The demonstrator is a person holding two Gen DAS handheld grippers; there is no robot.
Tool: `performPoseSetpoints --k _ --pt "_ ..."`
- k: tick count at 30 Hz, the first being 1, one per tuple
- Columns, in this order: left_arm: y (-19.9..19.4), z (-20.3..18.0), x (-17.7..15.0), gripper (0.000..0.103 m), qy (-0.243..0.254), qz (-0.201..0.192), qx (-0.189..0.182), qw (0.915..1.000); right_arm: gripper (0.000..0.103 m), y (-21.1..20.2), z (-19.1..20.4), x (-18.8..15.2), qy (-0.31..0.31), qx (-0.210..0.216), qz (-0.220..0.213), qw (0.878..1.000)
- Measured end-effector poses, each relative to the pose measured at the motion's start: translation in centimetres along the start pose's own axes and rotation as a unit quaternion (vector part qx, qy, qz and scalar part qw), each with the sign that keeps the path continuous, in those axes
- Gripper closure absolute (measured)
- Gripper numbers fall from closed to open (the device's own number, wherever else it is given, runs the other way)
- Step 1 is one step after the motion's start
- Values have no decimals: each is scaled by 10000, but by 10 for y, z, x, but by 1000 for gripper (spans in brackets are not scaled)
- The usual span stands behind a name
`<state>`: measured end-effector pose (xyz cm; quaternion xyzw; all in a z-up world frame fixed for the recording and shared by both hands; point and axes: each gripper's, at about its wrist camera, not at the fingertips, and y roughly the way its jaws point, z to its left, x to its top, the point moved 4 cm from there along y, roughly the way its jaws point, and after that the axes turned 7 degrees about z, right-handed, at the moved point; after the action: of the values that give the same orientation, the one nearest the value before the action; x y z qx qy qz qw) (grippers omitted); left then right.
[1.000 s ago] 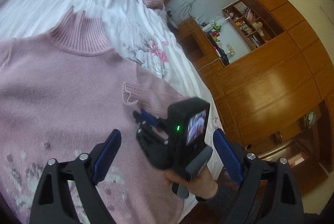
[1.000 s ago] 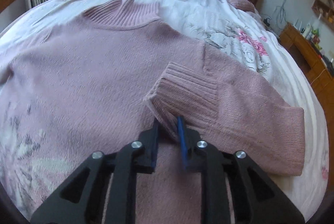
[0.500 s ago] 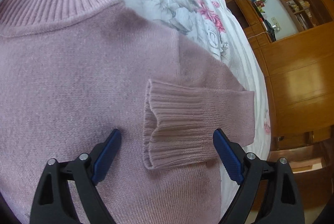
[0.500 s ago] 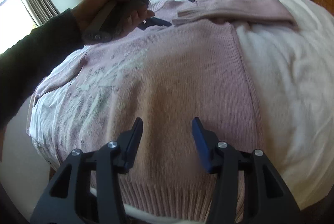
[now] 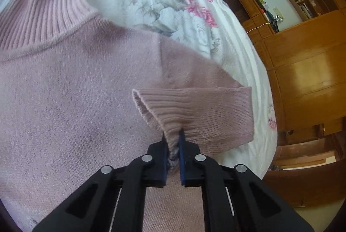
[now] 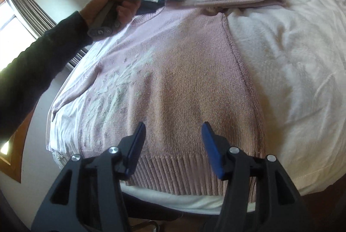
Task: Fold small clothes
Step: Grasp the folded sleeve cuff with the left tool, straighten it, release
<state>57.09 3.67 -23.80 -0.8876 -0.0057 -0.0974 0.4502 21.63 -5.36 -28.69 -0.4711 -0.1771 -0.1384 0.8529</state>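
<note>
A pink sweater (image 6: 179, 72) lies flat on the bed (image 6: 292, 72), its sleeve folded across the chest. The left tool (image 5: 173, 141) reaches forward, clamped on the sleeve's ribbed cuff (image 5: 173, 115). The right tool (image 6: 173, 145) hovers low over the ribbed hem (image 6: 173, 175), fingers apart and empty.

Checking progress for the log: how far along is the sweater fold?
Early. Done: one sleeve lies folded across the pink sweater. In hand: left gripper is shut on that sleeve's ribbed cuff; right gripper hangs open above the hem. Left: the other sleeve lies spread out, body unfolded.
</note>
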Motion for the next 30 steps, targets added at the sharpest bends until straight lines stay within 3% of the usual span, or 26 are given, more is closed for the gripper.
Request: performPoseSetpoints --k 8,14,20,30 --pt "-125 -22 7 96 415 -705 143 9965 48 -4 11 -4 36 86 5 10000" --pt "-197 15 -1 96 240 -997 540 9933 48 -5 29 -5 -116 192 33 9997" --pt "-227 64 -16 96 -27 -1036 771 9916 48 -1 39 -9 -164 204 126 9996" --pt "-234 135 -33 96 -471 -1045 798 9902 48 11 50 -12 -193 174 235 9994"
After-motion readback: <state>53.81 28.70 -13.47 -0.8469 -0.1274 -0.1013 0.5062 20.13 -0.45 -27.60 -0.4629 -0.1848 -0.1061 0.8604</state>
